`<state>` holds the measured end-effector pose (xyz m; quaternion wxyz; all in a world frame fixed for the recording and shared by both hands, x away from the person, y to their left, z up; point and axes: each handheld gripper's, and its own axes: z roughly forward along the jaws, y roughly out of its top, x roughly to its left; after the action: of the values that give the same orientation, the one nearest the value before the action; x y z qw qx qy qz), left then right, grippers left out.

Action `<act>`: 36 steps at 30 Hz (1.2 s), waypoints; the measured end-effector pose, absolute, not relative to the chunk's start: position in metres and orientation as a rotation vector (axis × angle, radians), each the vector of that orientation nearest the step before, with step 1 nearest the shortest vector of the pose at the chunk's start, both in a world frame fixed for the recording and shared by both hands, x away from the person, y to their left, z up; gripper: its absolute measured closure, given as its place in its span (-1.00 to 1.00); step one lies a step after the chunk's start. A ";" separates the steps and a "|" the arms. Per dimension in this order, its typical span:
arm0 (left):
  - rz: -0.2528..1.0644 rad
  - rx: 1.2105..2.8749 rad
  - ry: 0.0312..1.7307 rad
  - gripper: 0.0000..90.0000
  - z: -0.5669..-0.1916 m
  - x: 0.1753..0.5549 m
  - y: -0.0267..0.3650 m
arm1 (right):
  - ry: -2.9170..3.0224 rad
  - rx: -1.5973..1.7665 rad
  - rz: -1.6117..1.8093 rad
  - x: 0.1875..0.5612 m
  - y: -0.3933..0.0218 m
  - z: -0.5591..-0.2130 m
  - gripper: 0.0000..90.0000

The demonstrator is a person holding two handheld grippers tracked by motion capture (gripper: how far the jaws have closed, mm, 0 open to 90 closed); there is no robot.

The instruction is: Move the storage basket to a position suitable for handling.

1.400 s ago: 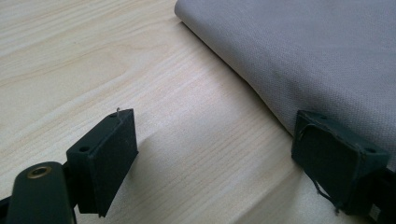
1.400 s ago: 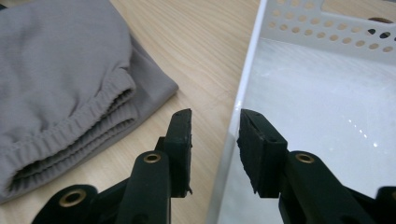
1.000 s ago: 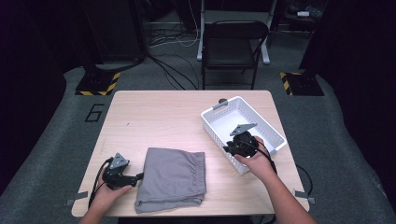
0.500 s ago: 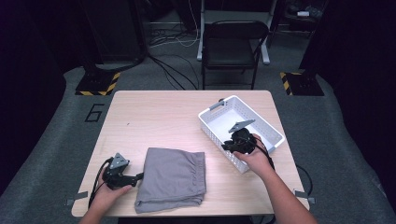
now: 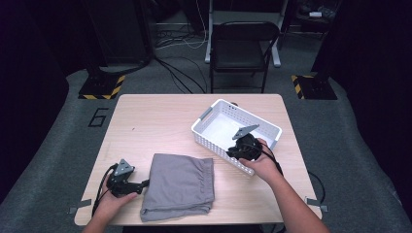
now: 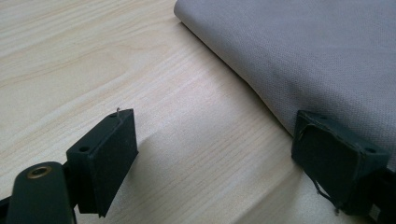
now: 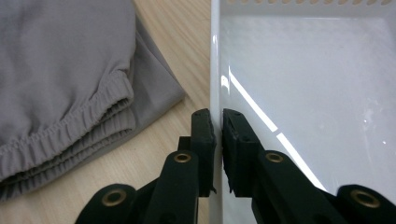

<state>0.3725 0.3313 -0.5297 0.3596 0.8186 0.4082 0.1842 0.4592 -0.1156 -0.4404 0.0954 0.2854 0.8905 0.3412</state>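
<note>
Dragging the white basket by its near wall, our right gripper has just eased its pinch slightly; it now sits closer to the folded grey shorts, beside our open, empty left gripper.

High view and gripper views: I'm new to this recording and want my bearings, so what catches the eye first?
The white basket at the table's right stands out, its near wall pinched by the right gripper. Beside it, toward the table's front, lies the folded grey cloth. The left gripper rests open on the table at the cloth's left edge.
</note>
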 end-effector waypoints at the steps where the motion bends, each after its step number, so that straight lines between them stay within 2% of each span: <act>1: 0.475 2.111 1.052 -0.68 -0.530 0.372 0.331 | 2.640 0.846 1.011 0.459 -0.116 -0.440 0.64; 10: 0.479 2.118 1.050 -0.69 -0.529 0.372 0.331 | 2.548 0.942 1.082 0.452 -0.138 -0.423 0.28; 12: 0.479 2.118 1.049 -0.69 -0.529 0.372 0.331 | 2.509 0.993 1.059 0.450 -0.149 -0.421 0.11; 17: 0.478 2.115 1.051 -0.69 -0.530 0.372 0.331 | 2.441 1.086 1.025 0.446 -0.168 -0.421 -0.07; 36: 0.480 2.118 1.050 -0.68 -0.529 0.372 0.331 | 2.267 1.301 0.921 0.433 -0.213 -0.431 -0.34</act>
<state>0.3724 0.3314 -0.5295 0.3567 0.8203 0.4068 0.1858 0.4330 -0.2128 -0.4305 0.1842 0.4613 0.8040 0.3268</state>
